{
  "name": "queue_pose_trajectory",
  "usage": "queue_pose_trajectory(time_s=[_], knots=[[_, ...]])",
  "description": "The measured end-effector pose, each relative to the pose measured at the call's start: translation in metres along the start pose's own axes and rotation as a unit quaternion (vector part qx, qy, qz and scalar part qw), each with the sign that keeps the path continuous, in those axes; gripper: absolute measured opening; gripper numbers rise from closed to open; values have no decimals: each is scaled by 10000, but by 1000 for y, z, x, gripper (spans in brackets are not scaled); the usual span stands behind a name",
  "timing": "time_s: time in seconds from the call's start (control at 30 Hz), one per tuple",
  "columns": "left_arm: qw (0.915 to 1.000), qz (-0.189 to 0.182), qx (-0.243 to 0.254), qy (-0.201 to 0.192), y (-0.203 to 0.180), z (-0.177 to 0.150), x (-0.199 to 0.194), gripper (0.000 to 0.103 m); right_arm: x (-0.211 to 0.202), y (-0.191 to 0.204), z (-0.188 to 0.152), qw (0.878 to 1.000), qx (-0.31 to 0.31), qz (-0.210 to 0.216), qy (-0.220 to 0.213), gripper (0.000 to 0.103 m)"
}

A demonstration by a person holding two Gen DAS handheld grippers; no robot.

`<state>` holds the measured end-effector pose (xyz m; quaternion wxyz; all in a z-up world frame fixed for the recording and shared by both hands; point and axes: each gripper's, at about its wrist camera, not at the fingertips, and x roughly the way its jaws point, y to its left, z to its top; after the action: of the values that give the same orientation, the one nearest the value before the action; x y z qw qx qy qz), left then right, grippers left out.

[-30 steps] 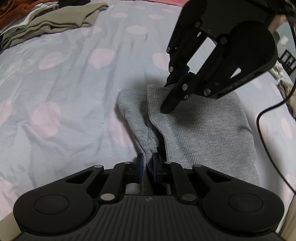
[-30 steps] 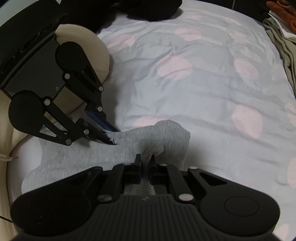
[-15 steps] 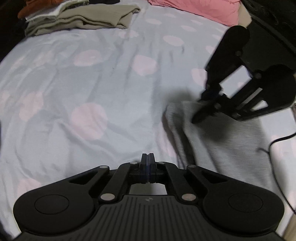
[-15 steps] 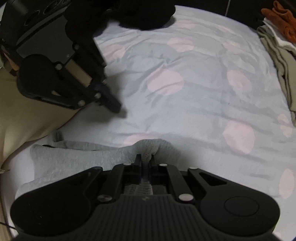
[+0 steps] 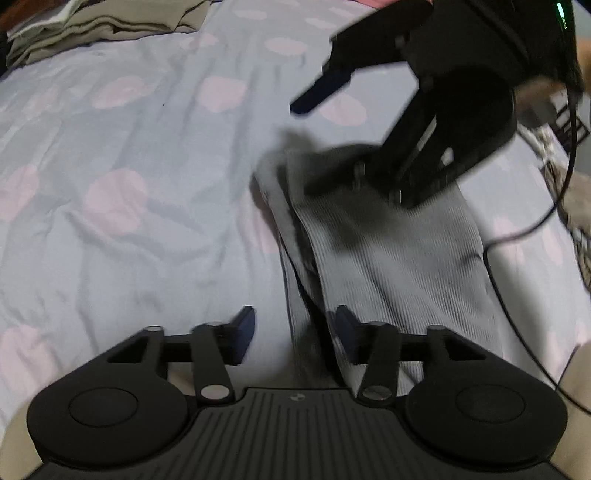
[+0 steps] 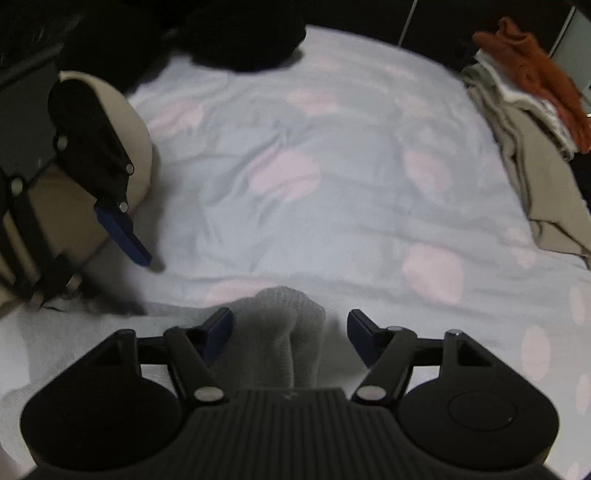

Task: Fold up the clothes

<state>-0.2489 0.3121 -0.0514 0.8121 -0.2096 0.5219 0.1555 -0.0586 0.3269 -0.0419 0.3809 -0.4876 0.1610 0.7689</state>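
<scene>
A grey ribbed garment [image 5: 391, 254] lies folded on the bed sheet with pink dots [image 5: 147, 155]. My left gripper [image 5: 293, 325] is open, its jaws apart over the garment's near folded edge, holding nothing. My right gripper [image 6: 290, 328] is open too, with a bunched corner of the grey garment [image 6: 286, 317] lying between its jaws. In the left wrist view the right gripper [image 5: 332, 129] hovers open over the garment's far end. In the right wrist view the left gripper's blue fingertip [image 6: 123, 229] hangs at the left.
A stack of folded clothes, beige and white with a rust-orange piece [image 6: 532, 96], sits at the bed's far side; it also shows in the left wrist view [image 5: 103, 26]. A beige pillow [image 6: 140, 147], a dark heap [image 6: 240, 40] and a black cable [image 5: 524, 229] lie nearby.
Both grippers have opened. The right let go of the grey corner it pinched; the left, shut and empty half a second ago, now stands open over the garment's near edge.
</scene>
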Motion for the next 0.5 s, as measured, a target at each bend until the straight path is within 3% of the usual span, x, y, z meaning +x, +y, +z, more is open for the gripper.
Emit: queue_pose_trajectory(time_s=[0.1, 0.27, 0.33, 0.5], knots=[[9999, 77, -65, 115, -13, -20, -9, 47, -20, 14, -1, 9998, -83, -50, -165, 71], [9995, 307, 54, -43, -41, -42, -19, 47, -14, 44, 7, 9941, -885, 634, 5, 72], [9998, 203, -30, -22, -50, -49, -18, 47, -11, 56, 10, 9886, -1204, 905, 74, 71], [9980, 627, 20, -47, -72, -65, -3, 43, -6, 85, 18, 9670, -1989, 1576, 243, 57]])
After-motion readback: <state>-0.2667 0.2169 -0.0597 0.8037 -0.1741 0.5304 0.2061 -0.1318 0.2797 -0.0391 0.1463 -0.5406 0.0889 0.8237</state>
